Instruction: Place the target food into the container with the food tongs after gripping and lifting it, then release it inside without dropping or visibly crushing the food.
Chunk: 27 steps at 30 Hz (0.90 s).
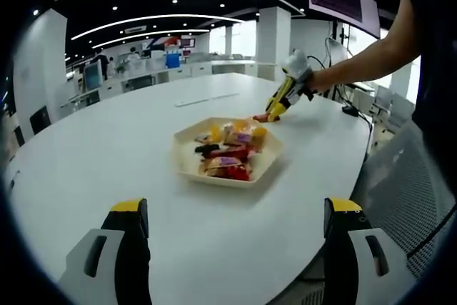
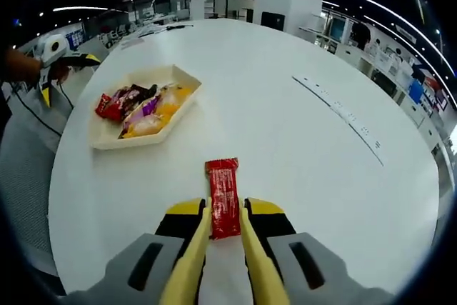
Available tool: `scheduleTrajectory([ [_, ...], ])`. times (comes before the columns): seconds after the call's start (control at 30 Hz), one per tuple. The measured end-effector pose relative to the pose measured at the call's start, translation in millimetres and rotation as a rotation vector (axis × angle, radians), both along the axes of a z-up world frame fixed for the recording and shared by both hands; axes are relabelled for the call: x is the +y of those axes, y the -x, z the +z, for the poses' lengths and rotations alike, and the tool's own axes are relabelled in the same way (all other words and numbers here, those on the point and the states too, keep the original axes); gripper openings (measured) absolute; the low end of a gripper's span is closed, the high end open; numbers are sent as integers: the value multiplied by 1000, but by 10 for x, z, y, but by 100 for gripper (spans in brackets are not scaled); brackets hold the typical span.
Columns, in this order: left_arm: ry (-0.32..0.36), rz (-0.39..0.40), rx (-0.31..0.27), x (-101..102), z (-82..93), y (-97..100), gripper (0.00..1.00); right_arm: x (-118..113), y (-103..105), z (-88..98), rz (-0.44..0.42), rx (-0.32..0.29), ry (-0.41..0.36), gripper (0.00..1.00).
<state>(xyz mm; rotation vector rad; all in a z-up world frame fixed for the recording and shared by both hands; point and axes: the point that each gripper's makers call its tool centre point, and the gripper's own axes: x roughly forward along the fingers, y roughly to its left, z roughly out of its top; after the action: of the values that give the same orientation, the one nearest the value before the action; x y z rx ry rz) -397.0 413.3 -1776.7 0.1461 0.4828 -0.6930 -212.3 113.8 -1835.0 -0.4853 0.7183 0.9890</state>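
The red snack bar (image 2: 223, 196) lies flat on the white table (image 2: 300, 155), its near end between the 2 yellow tong blades (image 2: 191, 262) that the right gripper (image 2: 223, 237) carries. The blades run along both long sides of the wrapper and look to be touching it; whether they press it firmly cannot be told. The bar has not left the tabletop. Beyond it, toward the table's left edge in the right gripper view, sits the cream hexagonal tray (image 2: 114, 137), well apart from the bar and holding several wrapped snacks (image 2: 143, 108) in red, purple and yellow. In the left gripper view the left gripper (image 1: 235, 226) hovers above the table near its edge, its yellow-tipped jaws spread wide with nothing between them, the tray (image 1: 187, 166) ahead of it. There the person's bare forearm (image 1: 364, 58) reaches in from the right, stretched out nearly straight and sloping down, and the right gripper (image 1: 275, 112) rests its yellow tongs low on the table just beside the tray's far corner.
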Motion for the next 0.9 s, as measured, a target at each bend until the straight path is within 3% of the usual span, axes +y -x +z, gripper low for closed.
scheduleTrajectory([
  [0.3,-10,5,-14,16,19,-13,99,-93,-13,99,-57,55,6,21],
  [0.57,16,18,-4,31,35,-19,99,-91,-110,342,-82,43,20,21],
  [0.63,97,20,-2,-15,115,-21,99,-84,-149,421,-89,18,35,21],
  [0.9,74,22,-10,7,103,-23,99,-88,-269,705,-141,10,-1,21],
])
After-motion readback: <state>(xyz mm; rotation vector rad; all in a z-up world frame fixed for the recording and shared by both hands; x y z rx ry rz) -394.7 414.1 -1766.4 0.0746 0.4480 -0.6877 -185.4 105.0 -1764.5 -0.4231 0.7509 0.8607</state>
